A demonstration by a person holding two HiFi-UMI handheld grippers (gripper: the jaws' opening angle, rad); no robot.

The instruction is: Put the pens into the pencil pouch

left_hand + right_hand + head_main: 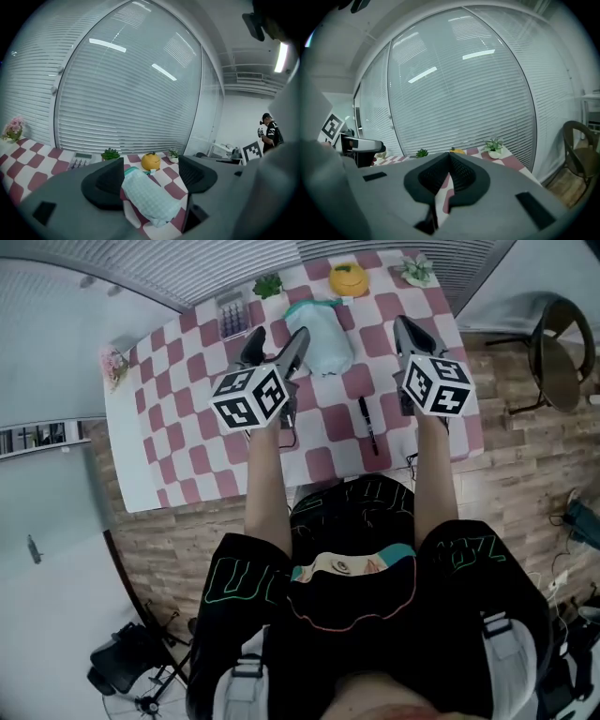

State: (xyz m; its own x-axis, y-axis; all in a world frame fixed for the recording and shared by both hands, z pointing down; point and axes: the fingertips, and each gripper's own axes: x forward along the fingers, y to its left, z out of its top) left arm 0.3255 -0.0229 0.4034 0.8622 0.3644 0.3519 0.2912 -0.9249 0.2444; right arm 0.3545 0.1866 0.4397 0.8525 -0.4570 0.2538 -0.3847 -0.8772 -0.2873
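Left gripper (277, 338): jaws apart, nothing clamped. In the left gripper view (151, 173) the pale green checked pencil pouch (149, 197) shows in the gap between the two pads, lying on the table beyond them; pads not pressing on it. Right gripper (412, 334): jaws together and empty, with the pads meeting along a line in the right gripper view (450, 161). Both grippers are held out over the near half of the table (150, 460), left and right of the pouch (323, 334), which lies lengthwise on the red-and-white checked cloth (192, 442) between them. One black pen (367, 425) lies on the cloth near the front edge, outside the pouch, just inside the right gripper's marker cube. A dark object under the left cube cannot be identified. Along the far edge by the window blinds (131, 93): calculator (232, 315), small green plant (268, 285), orange fruit-shaped object (349, 278), plant in a white pot (417, 268). Pink flowers (114, 365) stand at the left end of the table. A chair (558, 352) stands on the floor to the right. A person (271, 133) stands in the background of the left gripper view.
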